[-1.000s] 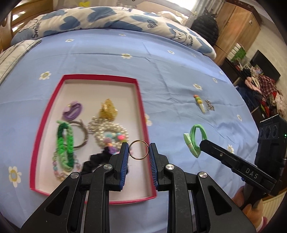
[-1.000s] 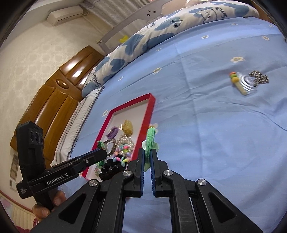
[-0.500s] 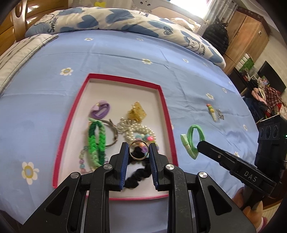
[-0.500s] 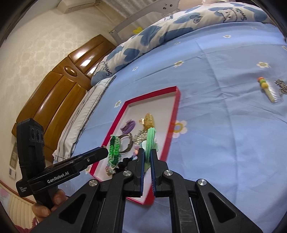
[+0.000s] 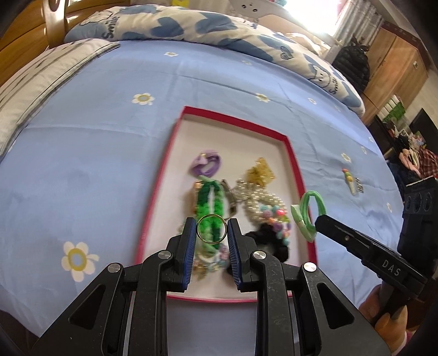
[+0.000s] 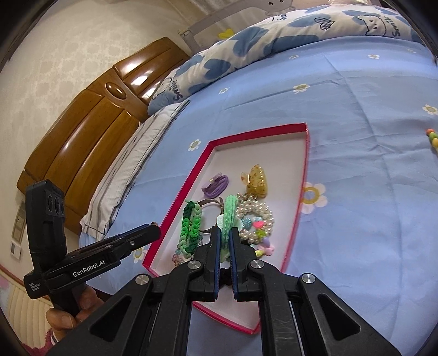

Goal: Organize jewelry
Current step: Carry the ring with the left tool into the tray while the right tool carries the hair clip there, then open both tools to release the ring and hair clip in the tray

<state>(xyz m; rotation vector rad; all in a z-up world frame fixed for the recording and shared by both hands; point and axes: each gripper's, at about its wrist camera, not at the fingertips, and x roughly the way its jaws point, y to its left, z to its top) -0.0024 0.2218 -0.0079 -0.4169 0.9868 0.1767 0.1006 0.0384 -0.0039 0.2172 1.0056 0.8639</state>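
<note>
A red-rimmed tray [image 5: 293, 153] [image 6: 303, 153] lies on the blue bedsheet and holds a purple hair tie [image 5: 206, 164], a gold claw clip [image 5: 260, 174], a pearl bracelet [image 5: 260, 200], a green braided band [image 5: 210, 200] and a black scrunchie [image 5: 269, 241]. My left gripper [image 5: 212, 228] is shut on a thin gold ring [image 5: 212, 228] and holds it above the tray's near end. My right gripper [image 6: 225, 238] is shut on a light green hair tie [image 6: 229, 216], seen in the left wrist view [image 5: 308, 216] over the tray's right rim.
A small comb with coloured beads [image 5: 351, 182] and a chain lie on the sheet to the right of the tray. A blue-and-white duvet [image 5: 191, 24] is bunched at the far side. A wooden headboard [image 6: 90, 131] and a pillow [image 6: 137, 164] stand to the left.
Both grippers have moved left over the tray with their items. The ring went from the tray's right rim to above the green braided band. The green hair tie came over the tray.
</note>
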